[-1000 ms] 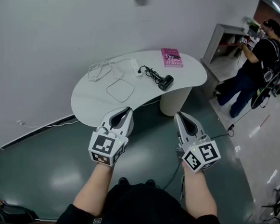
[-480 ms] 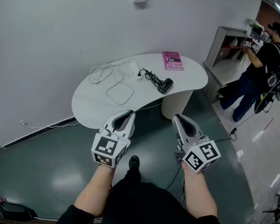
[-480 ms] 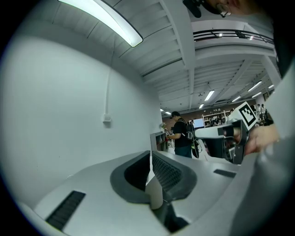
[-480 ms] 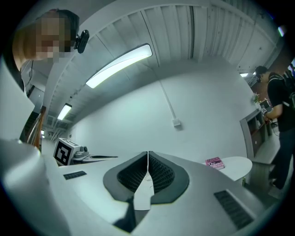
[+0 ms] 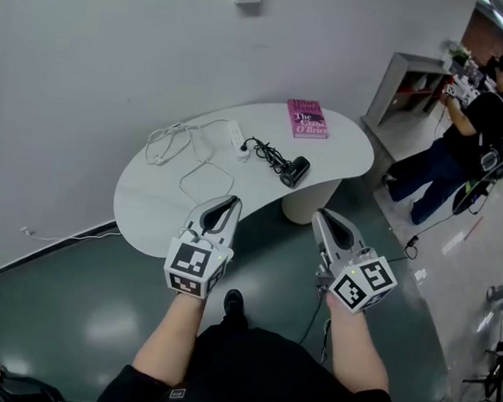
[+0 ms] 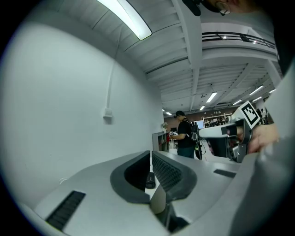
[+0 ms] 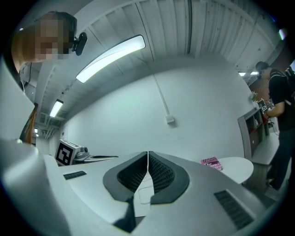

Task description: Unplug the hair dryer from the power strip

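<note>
A black hair dryer (image 5: 295, 170) lies on the white table (image 5: 150, 218), its black cord (image 5: 268, 151) running to a white power strip (image 5: 236, 137) further back. In the left gripper view the hair dryer (image 6: 150, 179) shows small through the slit between the jaws. My left gripper (image 5: 229, 204) is shut and empty, held in the air just short of the table's near edge. My right gripper (image 5: 323, 217) is shut and empty too, held off the table's near right side. In the gripper views, both the left gripper (image 6: 151, 156) and the right gripper (image 7: 147, 156) have their jaws together.
A pink book (image 5: 307, 119) lies at the table's far right. White cable loops (image 5: 186, 147) spread left of the power strip. A person in black (image 5: 464, 143) stands by a shelf (image 5: 408, 82) at the far right. A dark cable (image 5: 408, 243) trails over the green floor.
The table has drawn nearer and slid left in the head view as I stepped forward with both grippers. Both stayed shut.
</note>
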`<state>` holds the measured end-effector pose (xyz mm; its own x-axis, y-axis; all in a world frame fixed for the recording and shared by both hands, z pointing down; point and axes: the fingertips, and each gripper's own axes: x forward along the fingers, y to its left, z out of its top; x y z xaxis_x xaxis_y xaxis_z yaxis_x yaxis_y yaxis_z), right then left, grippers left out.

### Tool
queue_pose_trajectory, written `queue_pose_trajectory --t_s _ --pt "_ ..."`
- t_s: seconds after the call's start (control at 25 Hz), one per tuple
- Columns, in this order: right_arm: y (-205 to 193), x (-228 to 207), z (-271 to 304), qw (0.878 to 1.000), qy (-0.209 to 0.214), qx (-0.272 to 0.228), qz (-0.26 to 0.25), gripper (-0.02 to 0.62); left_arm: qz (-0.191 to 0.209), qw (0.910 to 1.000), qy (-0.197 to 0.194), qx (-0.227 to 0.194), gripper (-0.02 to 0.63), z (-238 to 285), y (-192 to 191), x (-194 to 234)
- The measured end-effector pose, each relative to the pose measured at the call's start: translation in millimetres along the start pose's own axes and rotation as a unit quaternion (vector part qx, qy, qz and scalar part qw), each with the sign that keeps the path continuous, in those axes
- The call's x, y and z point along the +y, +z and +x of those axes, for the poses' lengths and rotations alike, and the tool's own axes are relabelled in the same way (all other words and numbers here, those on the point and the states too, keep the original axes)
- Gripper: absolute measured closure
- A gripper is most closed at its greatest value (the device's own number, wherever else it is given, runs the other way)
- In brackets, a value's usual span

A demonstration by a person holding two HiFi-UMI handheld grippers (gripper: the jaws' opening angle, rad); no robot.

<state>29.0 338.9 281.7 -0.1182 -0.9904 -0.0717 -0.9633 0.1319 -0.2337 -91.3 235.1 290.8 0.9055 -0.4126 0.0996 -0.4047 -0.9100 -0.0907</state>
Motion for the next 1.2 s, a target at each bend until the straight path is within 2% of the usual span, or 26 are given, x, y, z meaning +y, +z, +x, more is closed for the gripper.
queue_pose_trajectory --t_s 0.24,0.4,0.72,1.0,1.2 --pt "-4 -26 67 1.000 -0.008 0.007 0.005 0.560 0.009 0.9998 -0.019 0.003 0.581 48 -2 49" --pt "-8 -32 120 1.000 -0.001 0.018 0.008 0.560 0.025 0.9996 -0.014 -0.003 0.581 65 4 89" --pt "-28 -33 186 0.998 0.025 0.051 0.010 0.560 0.013 0.9997 -0.013 0.019 0.581 98 -14 140" --pt "-40 -99 225 0.997 0.045 0.065 0.026 0.560 0.011 0.9989 0.009 0.045 0.581 161 -33 162" --pt "-27 -156 268 0.993 0.090 0.067 0.029 0.560 0.010 0.9973 0.044 0.057 0.581 215 -25 178"
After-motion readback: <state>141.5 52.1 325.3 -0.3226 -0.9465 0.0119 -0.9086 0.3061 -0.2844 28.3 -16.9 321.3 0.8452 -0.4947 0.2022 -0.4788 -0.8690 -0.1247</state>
